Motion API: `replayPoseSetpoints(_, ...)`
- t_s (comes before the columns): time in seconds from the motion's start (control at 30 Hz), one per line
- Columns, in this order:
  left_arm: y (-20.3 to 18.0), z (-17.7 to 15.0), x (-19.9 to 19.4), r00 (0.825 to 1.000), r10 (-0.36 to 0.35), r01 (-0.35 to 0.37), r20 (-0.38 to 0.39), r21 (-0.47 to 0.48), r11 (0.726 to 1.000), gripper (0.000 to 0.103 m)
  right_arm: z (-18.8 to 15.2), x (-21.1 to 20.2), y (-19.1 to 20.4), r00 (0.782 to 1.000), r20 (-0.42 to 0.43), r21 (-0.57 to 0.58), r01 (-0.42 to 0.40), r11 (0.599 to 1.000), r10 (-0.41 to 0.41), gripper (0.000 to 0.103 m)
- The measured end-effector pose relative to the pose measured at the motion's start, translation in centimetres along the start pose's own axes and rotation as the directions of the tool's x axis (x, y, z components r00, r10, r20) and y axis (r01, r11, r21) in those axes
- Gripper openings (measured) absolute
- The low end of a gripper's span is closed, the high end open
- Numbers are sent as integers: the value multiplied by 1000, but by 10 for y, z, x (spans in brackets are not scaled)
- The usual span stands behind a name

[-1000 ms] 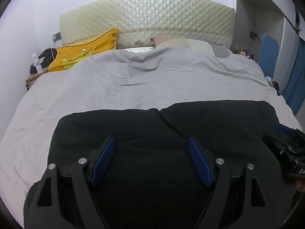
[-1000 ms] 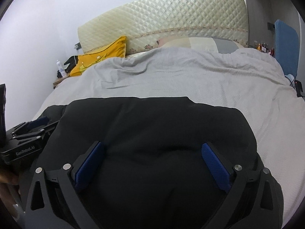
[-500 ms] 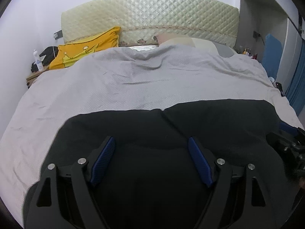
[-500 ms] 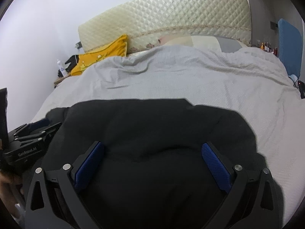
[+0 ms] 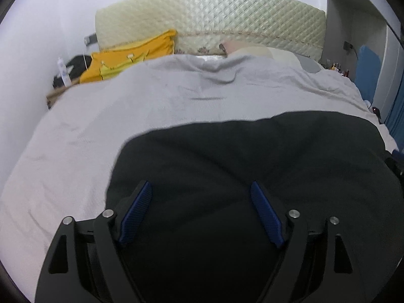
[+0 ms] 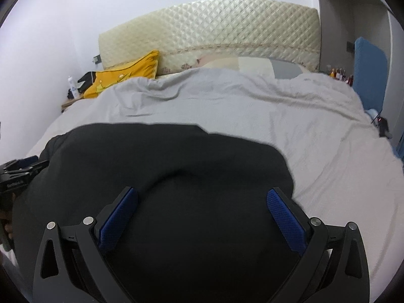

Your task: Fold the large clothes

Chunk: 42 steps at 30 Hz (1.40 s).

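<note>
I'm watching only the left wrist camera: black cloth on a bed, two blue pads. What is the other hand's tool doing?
Observer: The right gripper is open, with its pads spread over the garment.
Operator: Where does the cloth end on that side?
Observer: Its edge runs right by the right pad, and past it there is only grey sheet.
Operator: Can that camera see my tool?
Observer: Yes. The left gripper shows at its left edge, beside the garment.
</note>
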<state>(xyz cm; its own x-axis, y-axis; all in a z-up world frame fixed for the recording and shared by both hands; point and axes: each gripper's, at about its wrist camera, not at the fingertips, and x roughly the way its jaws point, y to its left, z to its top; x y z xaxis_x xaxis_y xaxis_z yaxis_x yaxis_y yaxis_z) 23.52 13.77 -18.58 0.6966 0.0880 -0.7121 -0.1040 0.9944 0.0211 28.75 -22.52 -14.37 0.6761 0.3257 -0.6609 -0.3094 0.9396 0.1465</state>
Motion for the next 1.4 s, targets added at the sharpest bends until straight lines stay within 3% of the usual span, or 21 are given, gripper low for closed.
replayPoseSetpoints(0.27, -4, 5, -16, 1000, 5, -5, 13, -5, 1000, 88, -3, -17, 0, 1000, 30, 23, 5, 1000, -5, 103)
replayPoseSetpoints(0.5, -13, 20, -94, 990, -90, 94, 106, -28, 995, 92, 21, -104, 25, 987, 157, -11, -14, 1000, 16, 103)
replayPoseSetpoints(0.6, -21, 26, -140, 981, -99, 102, 166, -9, 995, 102, 34, -153, 40, 974, 224, -36, -17, 999, 25, 103)
replayPoseSetpoints(0.73, -33, 34, -202, 965, -124, 117, 230, 44, 992, 103, 48, -221, 58, 951, 305, -43, -30, 999, 42, 103)
replayPoseSetpoints(0.97, -36, 37, -294, 936, -184, 177, 300, 50, 983, 103, 52, -316, 88, 910, 408, -93, -35, 995, 70, 103)
replayPoseSetpoints(1.23, -43, 14, -370, 909, -172, 153, 379, 81, 985, 103, 27, -386, 108, 870, 480, -107, -71, 992, 114, 103)
replayPoseSetpoints(1.4, -46, -6, -392, 906, -170, 148, 387, 87, 985, 103, 7, -410, 115, 857, 501, -100, -78, 992, 118, 103)
